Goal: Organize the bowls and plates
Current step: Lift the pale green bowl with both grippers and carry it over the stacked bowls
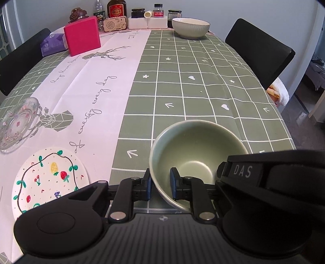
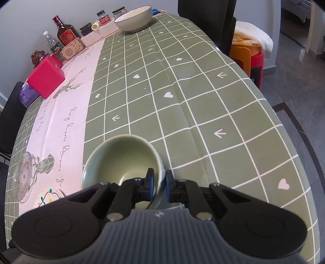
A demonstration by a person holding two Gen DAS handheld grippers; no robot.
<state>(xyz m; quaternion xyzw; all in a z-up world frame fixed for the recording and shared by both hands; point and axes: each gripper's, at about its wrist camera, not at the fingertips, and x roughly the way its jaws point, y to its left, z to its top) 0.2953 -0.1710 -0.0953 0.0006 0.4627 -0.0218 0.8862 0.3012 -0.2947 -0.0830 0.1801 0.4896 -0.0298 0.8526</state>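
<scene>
A small green bowl (image 1: 198,149) (image 2: 121,156) is gripped on two sides of its rim. My left gripper (image 1: 161,185) is shut on its near-left rim, one pad inside and one outside. My right gripper (image 2: 159,185) is shut on its near-right rim; its body shows at the right of the left wrist view (image 1: 274,176). A larger ribbed bowl (image 1: 190,27) (image 2: 134,18) stands at the far end of the table. A painted fruit plate (image 1: 47,178) (image 2: 47,199) and a glass plate (image 1: 17,123) (image 2: 23,179) lie at the left.
A red box (image 1: 82,37) (image 2: 45,77), a purple tissue pack (image 1: 51,43), a small radio (image 1: 114,24), bottles and jars line the far edge. Black chairs (image 1: 259,50) stand on both sides. Stools with a white cloth (image 2: 251,40) stand off the right edge.
</scene>
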